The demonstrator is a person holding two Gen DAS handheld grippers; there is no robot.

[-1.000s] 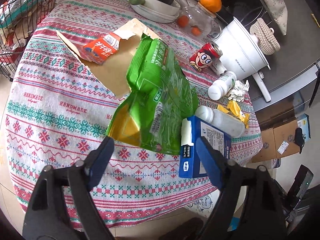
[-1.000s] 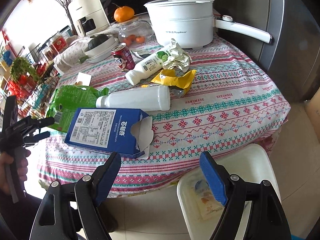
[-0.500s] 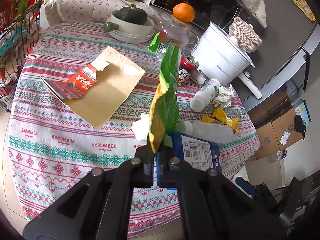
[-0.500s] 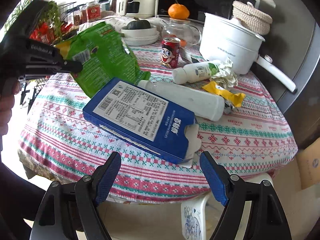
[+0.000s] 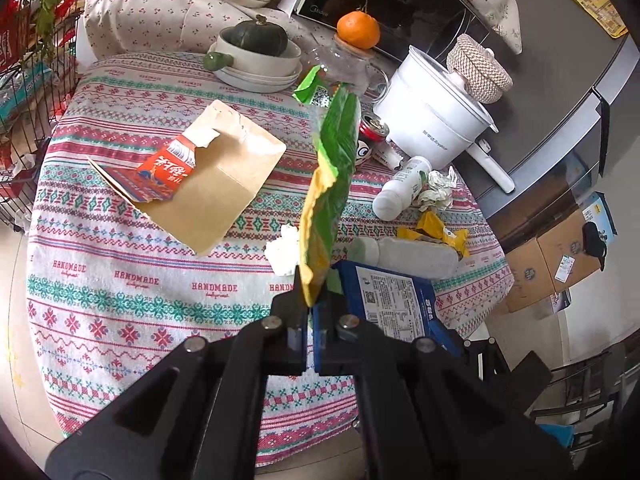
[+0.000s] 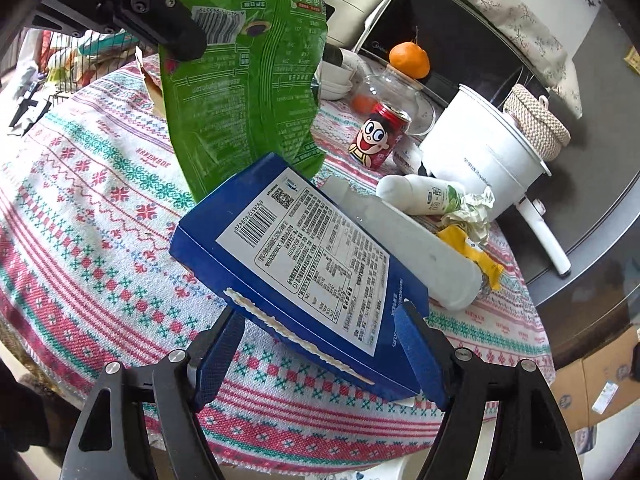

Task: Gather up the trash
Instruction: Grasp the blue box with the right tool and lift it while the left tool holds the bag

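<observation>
My left gripper [image 5: 311,300] is shut on the edge of a green snack bag [image 5: 334,168] and holds it up off the table; the bag [image 6: 244,76] also hangs at the upper left of the right wrist view. My right gripper [image 6: 320,352] is open, with its jaws on either side of a blue carton [image 6: 304,264] that lies at the table's near edge, also seen in the left wrist view [image 5: 390,300]. Behind the carton lie a white bottle [image 6: 408,248], a yellow wrapper [image 6: 470,252], a smaller white bottle [image 6: 424,196] and crumpled paper [image 6: 474,208].
A red can [image 6: 378,136], a white cooking pot [image 6: 484,160], a glass jar [image 6: 384,96] and a bowl with a squash [image 5: 258,54] stand at the back. A torn brown envelope with a red carton [image 5: 200,176] lies left. A white tissue [image 5: 282,250] lies mid-table.
My left gripper closed on the green bag and lifted it upright off the table. My right gripper moved in toward the blue carton until its open jaws flank it.
</observation>
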